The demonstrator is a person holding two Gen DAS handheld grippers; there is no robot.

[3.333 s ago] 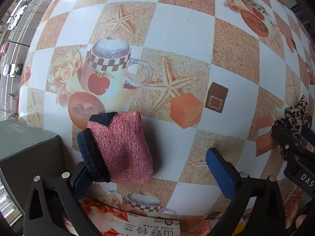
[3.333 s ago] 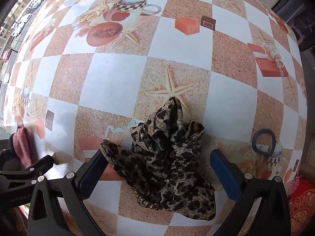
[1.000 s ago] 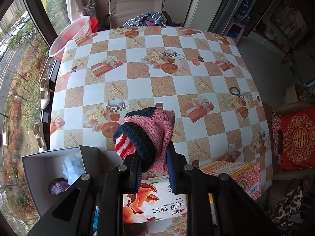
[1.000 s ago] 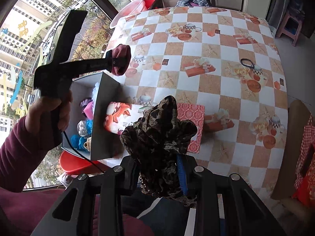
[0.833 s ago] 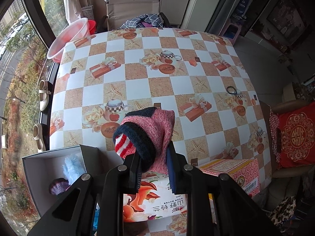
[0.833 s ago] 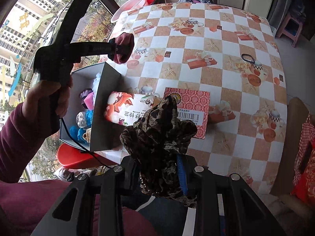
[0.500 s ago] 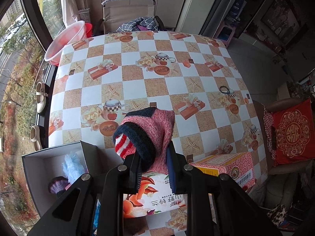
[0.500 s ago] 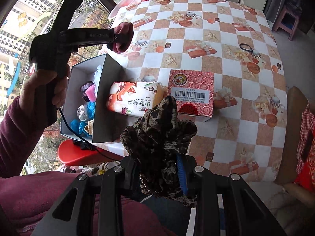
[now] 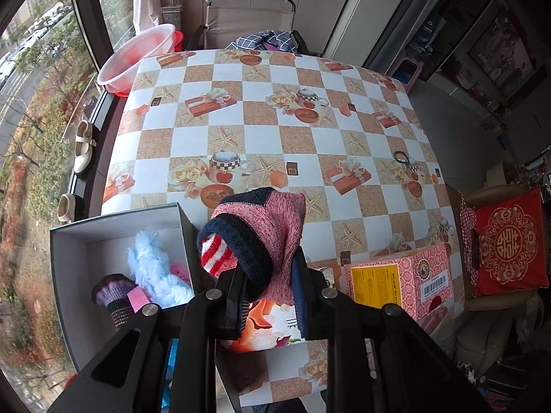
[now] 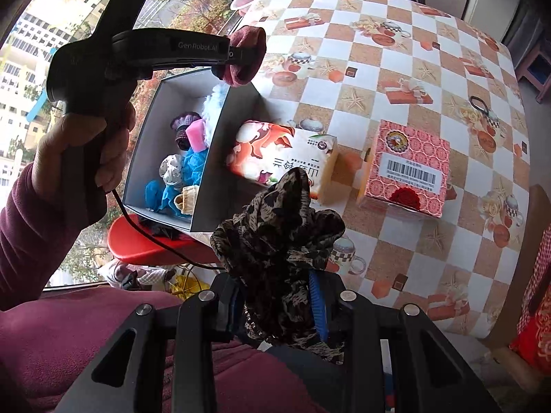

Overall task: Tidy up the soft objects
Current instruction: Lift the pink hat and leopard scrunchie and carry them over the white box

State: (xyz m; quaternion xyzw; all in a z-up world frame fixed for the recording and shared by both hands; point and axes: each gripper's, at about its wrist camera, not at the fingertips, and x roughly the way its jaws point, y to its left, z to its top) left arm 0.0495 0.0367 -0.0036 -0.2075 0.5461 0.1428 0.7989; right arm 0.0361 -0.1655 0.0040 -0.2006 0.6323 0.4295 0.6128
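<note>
A checkered tablecloth [image 9: 261,137] printed with starfish, teapots and gift boxes fills the middle of the left wrist view. At lower right a pink carton [image 9: 399,284] with a barcode stands on it, beside a floral tissue pack [image 10: 282,156]. A hair tie [image 9: 401,156] lies toward the right edge. Past the table's far end, upper left, sits a pink basin [image 9: 137,56]; a folding chair [image 9: 249,17] holds plaid cloth. A red cushion [image 9: 509,242] is at right. Pale shoes [image 9: 82,146] rest on the sill, left.

The grey box [image 10: 220,158] stands open-topped but half full, with the tissue pack [image 10: 286,158] close beside it.
</note>
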